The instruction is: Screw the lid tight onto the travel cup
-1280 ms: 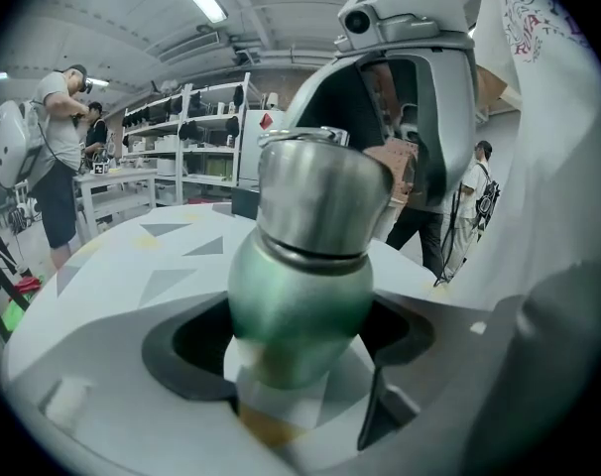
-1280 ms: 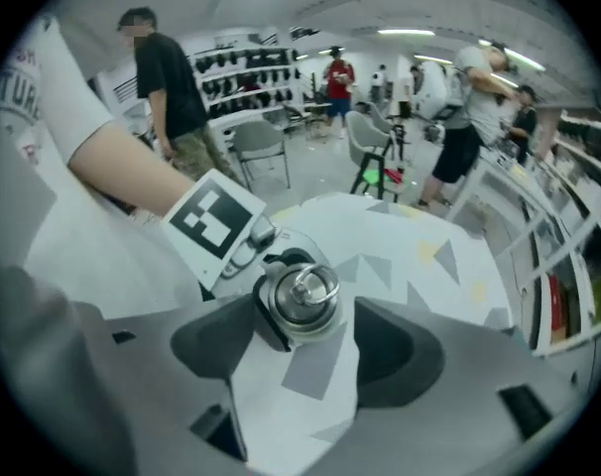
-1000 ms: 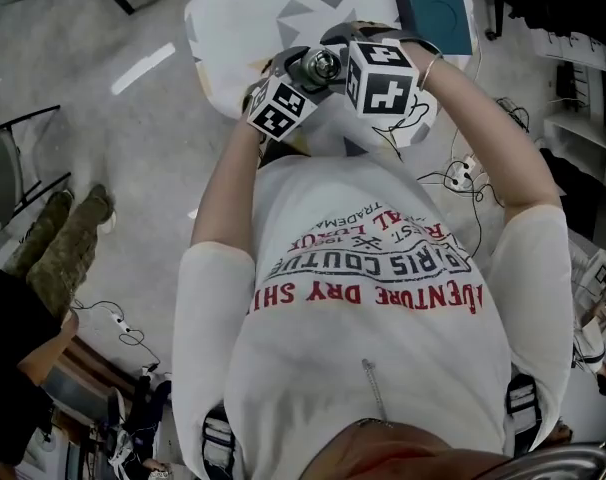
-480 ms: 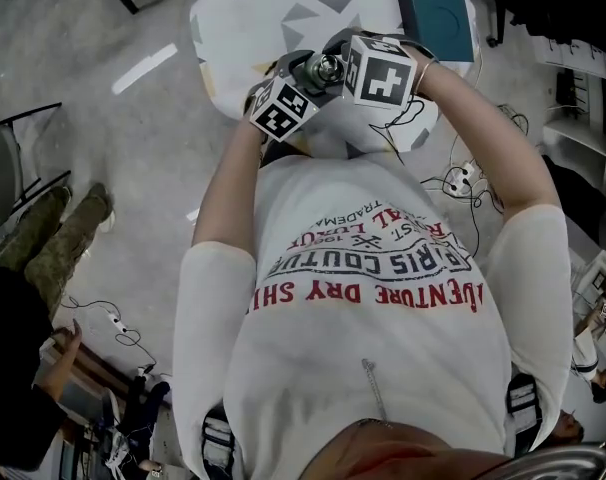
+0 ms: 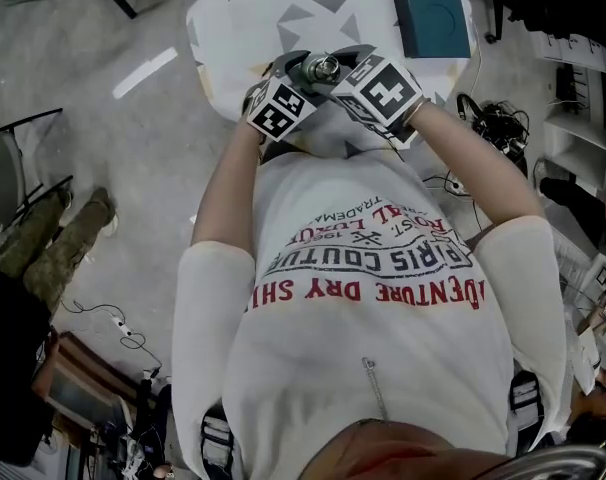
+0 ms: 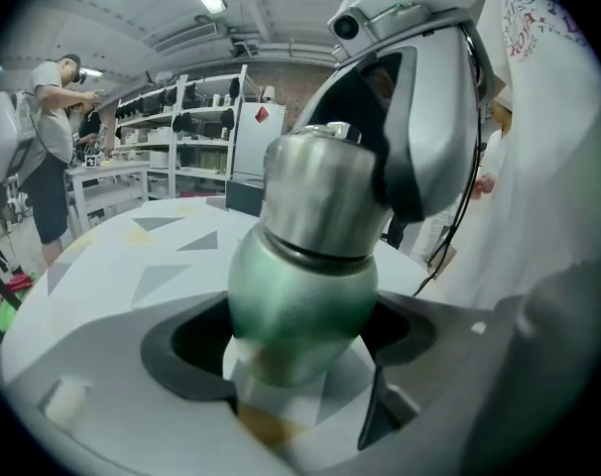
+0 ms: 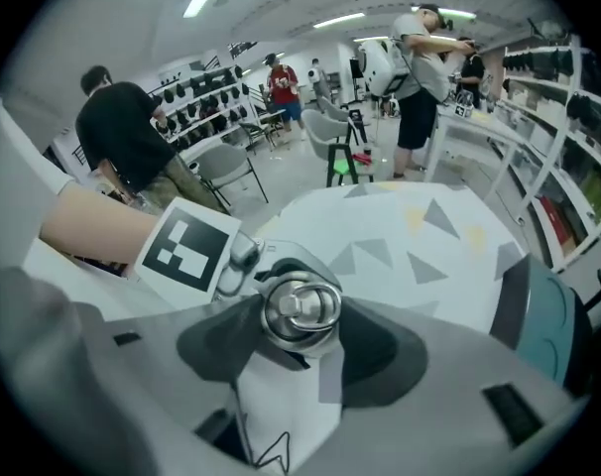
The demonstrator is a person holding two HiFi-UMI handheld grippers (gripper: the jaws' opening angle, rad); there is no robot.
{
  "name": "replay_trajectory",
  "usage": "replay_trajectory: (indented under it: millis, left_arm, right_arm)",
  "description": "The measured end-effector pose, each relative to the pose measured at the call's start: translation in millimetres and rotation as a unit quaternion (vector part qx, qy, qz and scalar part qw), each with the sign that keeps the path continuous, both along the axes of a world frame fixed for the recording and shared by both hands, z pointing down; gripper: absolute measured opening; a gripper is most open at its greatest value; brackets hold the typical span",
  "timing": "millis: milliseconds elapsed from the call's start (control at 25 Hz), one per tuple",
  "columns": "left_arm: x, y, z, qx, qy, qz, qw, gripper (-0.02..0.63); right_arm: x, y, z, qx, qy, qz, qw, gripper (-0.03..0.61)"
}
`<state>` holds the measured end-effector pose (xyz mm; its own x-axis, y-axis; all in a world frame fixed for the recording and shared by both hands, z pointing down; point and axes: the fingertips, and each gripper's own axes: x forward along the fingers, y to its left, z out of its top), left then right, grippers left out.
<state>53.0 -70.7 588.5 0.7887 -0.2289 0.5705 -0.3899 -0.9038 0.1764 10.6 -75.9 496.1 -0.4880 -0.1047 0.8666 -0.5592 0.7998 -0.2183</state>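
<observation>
**A:** Where's the cup?

**B:** The green metal travel cup (image 6: 300, 300) is upright over the near edge of the white table with grey triangles (image 5: 273, 8). The left gripper (image 6: 299, 350) clamps its body from the side. I can't tell whether its foot touches the tabletop.

**A:** And the lid?

**B:** The round brushed-steel lid (image 7: 300, 305) sits on the cup's mouth. The right gripper (image 7: 305, 330) comes at it from above. Its jaws have just been closing, and the pads look pressed on the lid's rim.

**A:** What does tightening depend on?

**B:** The right gripper looks almost straight down the cup's long axis, with the lid centred between its jaws. I'd judge the twist must roll about that line while the left gripper holds the body.
</observation>
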Motion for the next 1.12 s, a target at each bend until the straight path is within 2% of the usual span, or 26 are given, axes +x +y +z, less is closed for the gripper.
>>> replay_trajectory:
  millis: [80, 160, 280, 320, 400, 520, 640, 760, 840, 920, 1000, 1120]
  left_arm:
    - [-1, 0, 0, -0.002, -0.001, 0.001, 1.0, 0.391]
    - [0, 1, 0, -0.004, 0.0, 0.001, 1.0, 0.393]
    - [1, 2, 1, -0.004, 0.0, 0.002, 1.0, 0.393]
    - [1, 2, 2, -0.005, 0.0, 0.002, 1.0, 0.393]
    - [1, 2, 2, -0.006, 0.0, 0.002, 1.0, 0.393]
    - [1, 2, 2, -0.008, 0.001, 0.003, 1.0, 0.394]
    - [1, 2, 1, -0.01, -0.001, 0.007, 0.9999, 0.394]
    - [1, 2, 2, -0.013, -0.002, 0.007, 0.9999, 0.396]
    - [1, 2, 3, -0.015, -0.002, 0.006, 0.9999, 0.396]
    - [1, 2, 4, -0.016, -0.003, 0.006, 0.9998, 0.396]
    - [0, 2, 4, -0.016, -0.003, 0.007, 0.9998, 0.396]
    - [0, 2, 5, -0.016, -0.003, 0.007, 0.9998, 0.396]
  right_arm:
    - [0, 0, 1, -0.002, 0.0, -0.01, 1.0, 0.253]
    - [2, 2, 1, 0.005, 0.017, -0.043, 0.999, 0.255]
    - [5, 5, -4, 0.043, 0.05, -0.147, 0.987, 0.273]
    - [5, 7, -6, 0.057, 0.053, -0.196, 0.978, 0.273]
    - [2, 15, -12, 0.074, 0.055, -0.298, 0.95, 0.274]
    - [-1, 24, -19, 0.084, 0.071, -0.408, 0.906, 0.273]
    - [0, 25, -14, 0.085, 0.098, -0.474, 0.871, 0.273]
    - [0, 23, -6, 0.083, 0.113, -0.507, 0.85, 0.273]
    - [0, 22, -1, 0.086, 0.115, -0.515, 0.845, 0.254]
    - [-1, 21, 0, 0.087, 0.11, -0.514, 0.847, 0.238]
    - [-2, 21, 0, 0.086, 0.103, -0.502, 0.855, 0.238]
    - [-4, 20, -1, 0.083, 0.1, -0.466, 0.875, 0.238]
